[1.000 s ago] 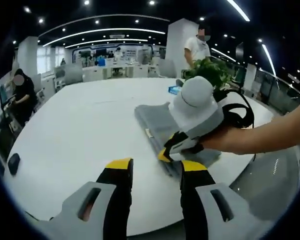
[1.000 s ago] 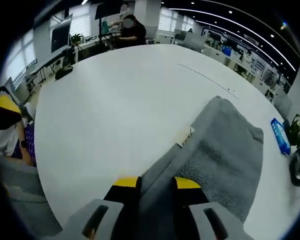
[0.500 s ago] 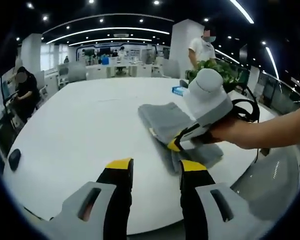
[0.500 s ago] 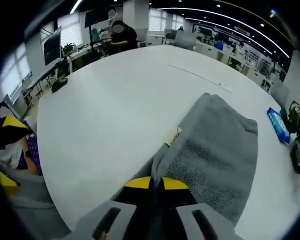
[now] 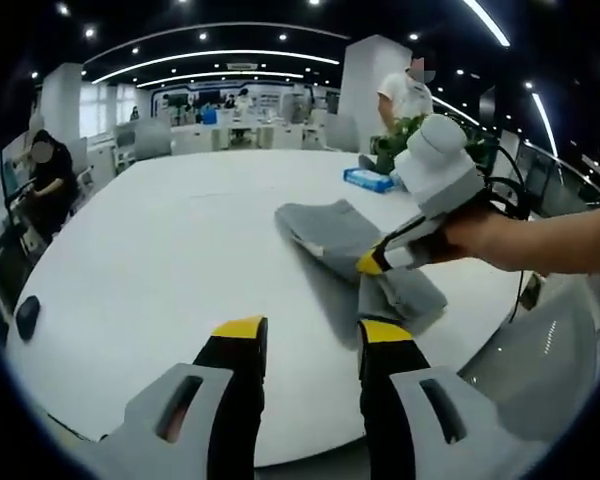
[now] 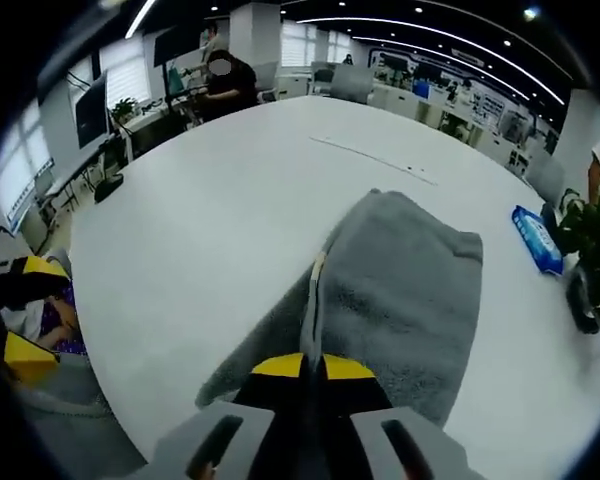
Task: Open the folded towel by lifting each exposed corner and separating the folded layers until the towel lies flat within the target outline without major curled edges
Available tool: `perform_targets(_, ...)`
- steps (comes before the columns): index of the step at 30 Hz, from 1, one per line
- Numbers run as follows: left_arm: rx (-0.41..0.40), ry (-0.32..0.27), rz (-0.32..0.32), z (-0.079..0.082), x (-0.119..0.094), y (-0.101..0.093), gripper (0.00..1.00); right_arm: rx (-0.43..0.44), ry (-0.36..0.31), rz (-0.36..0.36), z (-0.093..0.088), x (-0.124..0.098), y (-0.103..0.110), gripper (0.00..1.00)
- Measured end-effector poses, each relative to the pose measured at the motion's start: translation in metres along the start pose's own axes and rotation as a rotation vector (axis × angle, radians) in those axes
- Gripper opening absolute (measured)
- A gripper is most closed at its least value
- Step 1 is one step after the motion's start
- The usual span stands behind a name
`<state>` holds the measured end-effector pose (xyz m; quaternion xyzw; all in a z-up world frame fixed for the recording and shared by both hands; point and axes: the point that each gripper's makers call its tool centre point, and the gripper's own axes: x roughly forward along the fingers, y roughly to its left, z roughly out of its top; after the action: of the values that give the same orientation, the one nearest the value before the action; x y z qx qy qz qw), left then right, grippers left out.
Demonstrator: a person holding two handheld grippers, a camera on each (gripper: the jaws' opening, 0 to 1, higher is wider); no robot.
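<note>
A grey folded towel lies on the white table, right of centre in the left gripper view. My right gripper, held by a hand, is shut on the towel's near corner and holds that layer a little above the table. In the right gripper view the towel stretches away from the shut right gripper, its pinched edge standing up as a ridge with a small label on it. My left gripper hovers open over the near table edge, short of the towel, nothing between its jaws.
A blue packet and a potted plant sit at the table's far side; the packet lies right of the towel in the right gripper view. A dark object rests near the left edge. People stand or sit beyond the table.
The right gripper went from open around the towel's corner to shut on it, then rose and drew back, lifting the top layer. The left gripper stayed put and open.
</note>
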<state>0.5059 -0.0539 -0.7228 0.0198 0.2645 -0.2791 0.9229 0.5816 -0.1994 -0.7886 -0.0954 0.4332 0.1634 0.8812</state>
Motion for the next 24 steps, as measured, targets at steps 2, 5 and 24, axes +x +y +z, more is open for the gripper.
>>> perform_targets(2, 0.005, 0.005, -0.004, -0.001, 0.0, -0.001, 0.35, 0.015, -0.007, -0.009, 0.0, -0.004, -0.006, 0.01)
perform_targets(5, 0.004, 0.013, -0.006, -0.002, 0.0, -0.002, 0.35, 0.024, -0.007, -0.019, -0.002, -0.009, -0.012, 0.01)
perform_targets(24, -0.005, 0.027, 0.014, -0.006, 0.0, 0.002, 0.34, 0.072, -0.021, -0.062, -0.008, -0.03, -0.047, 0.01)
